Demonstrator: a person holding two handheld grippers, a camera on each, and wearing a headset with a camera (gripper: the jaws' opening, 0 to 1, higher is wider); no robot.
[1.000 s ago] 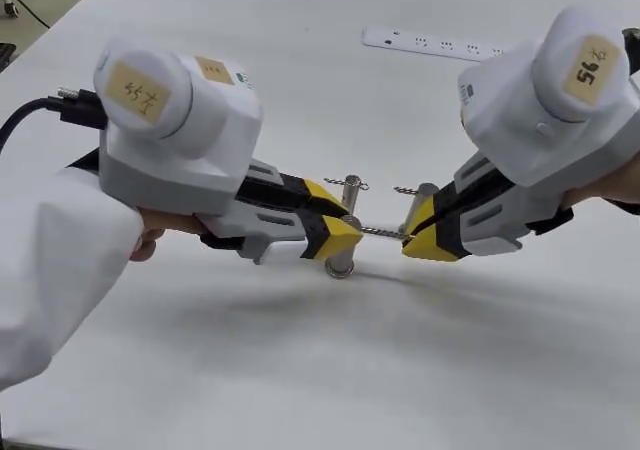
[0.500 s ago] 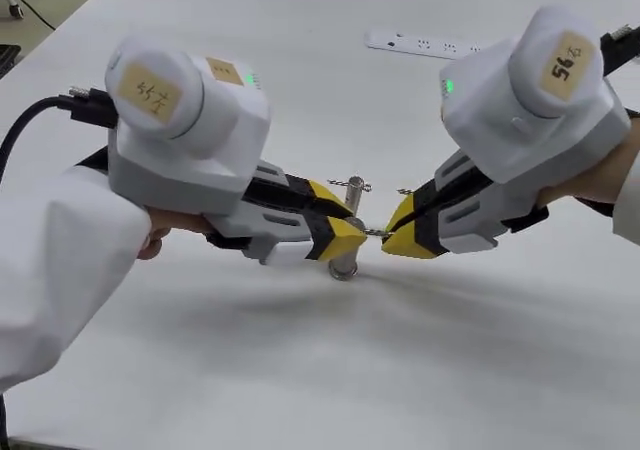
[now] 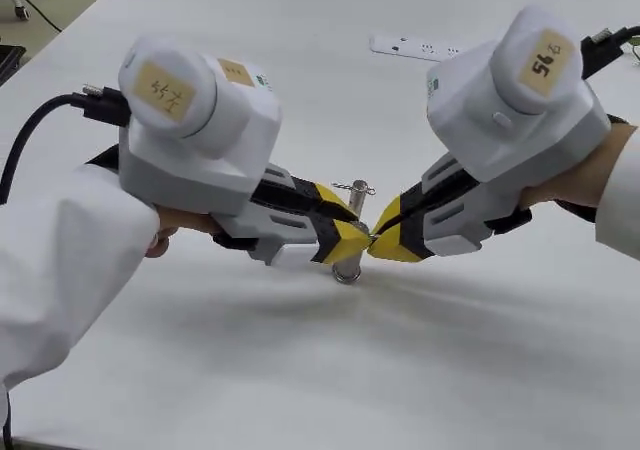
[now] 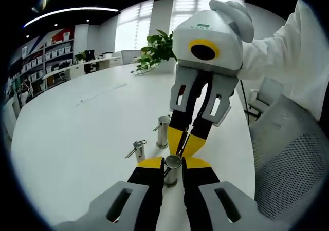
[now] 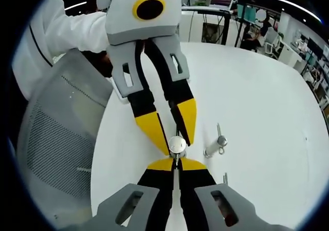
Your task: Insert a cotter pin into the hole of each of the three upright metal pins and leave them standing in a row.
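The left gripper had its yellow-tipped jaws clamped on the short upright silver metal pin, gripping it just below its round cap. In the head view this pin stood on the white tabletop at the centre, between the 2 grippers. The right gripper faced it from 3 o'clock, tips almost touching the pin's cap. Its jaws were pressed together on the thin wire cotter pin, most of which was hidden. 2 more silver pins stood beyond, each with a cotter pin through its top: the nearer finished pin at 10 o'clock of the held pin, the farther finished pin at 11 o'clock. A white power strip lay at 1 o'clock, well apart.
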